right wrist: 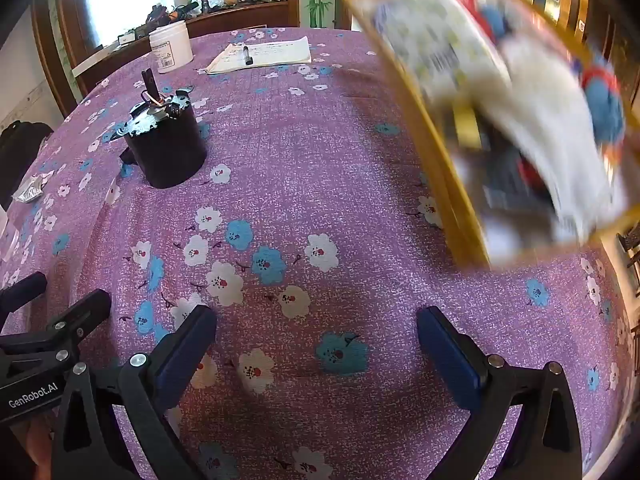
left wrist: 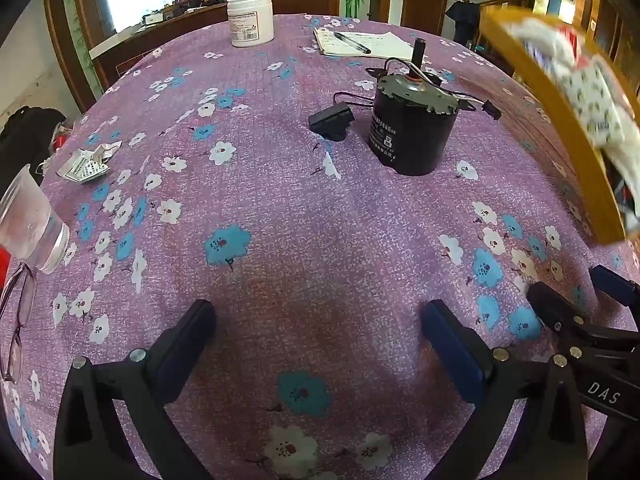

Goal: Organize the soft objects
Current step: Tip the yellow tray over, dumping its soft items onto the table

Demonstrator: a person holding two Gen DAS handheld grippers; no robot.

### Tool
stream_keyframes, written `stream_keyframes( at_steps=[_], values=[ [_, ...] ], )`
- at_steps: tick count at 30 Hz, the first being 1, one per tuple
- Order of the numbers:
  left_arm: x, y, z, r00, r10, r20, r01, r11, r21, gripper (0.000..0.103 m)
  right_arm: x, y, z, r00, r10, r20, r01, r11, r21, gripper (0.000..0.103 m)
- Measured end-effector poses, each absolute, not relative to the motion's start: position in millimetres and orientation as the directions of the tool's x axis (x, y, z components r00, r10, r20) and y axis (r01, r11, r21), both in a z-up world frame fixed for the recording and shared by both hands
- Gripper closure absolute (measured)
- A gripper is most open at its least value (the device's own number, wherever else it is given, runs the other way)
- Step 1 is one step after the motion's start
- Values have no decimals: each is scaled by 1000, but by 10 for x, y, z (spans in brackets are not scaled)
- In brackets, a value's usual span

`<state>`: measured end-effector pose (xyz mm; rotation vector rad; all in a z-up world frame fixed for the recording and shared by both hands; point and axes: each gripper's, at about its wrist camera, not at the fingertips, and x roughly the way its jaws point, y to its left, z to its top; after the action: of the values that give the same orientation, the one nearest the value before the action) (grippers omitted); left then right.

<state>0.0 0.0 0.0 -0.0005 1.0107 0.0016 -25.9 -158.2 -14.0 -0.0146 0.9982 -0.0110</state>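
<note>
Landmark: the black motor point(left wrist: 412, 128) standing on the counter point(left wrist: 280, 280), which is covered by a purple flowered cloth; every place below is told from it.
Left hand-held gripper point(left wrist: 318, 322): my fingers stand wide apart with nothing between them, pointing down at bare cloth on the near side of the motor.
Right hand-held gripper point(right wrist: 316, 330): also spread wide and empty, over the cloth nearer to me than the motor and to its right; in the left wrist view it shows just beside my left one.
Soft objects point(right wrist: 520, 92): a heap of cloth things, white patterned pieces with blue and red ones among them, lies in a yellow-rimmed tray point(right wrist: 444, 184) to the right of the motor. The tray is tilted and blurred in both views, so I cannot tell whether it rests on the counter or hangs above it, nor what carries it.
Done so far: nothing that I can point to; no soft thing lies sorted on the cloth around the motor, and neither gripper has hold of one.
Left to do: as I judge it, the whole job, taking the pieces out of the tray and setting them in order.
Other things: a white jar point(left wrist: 251, 20) and a notepad with a pen point(left wrist: 360, 43) lie beyond the motor, a clear cup point(left wrist: 30, 220) far to its left.
</note>
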Motion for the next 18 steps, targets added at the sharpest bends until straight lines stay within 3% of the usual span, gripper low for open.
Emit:
stream_keyframes(
  at_steps=[18],
  values=[
    [0, 0, 0, 530, 1, -848, -1, 1000, 0, 0, -201, -1602, -134, 542, -14, -841, 2, 1000, -15, 1]
  ],
)
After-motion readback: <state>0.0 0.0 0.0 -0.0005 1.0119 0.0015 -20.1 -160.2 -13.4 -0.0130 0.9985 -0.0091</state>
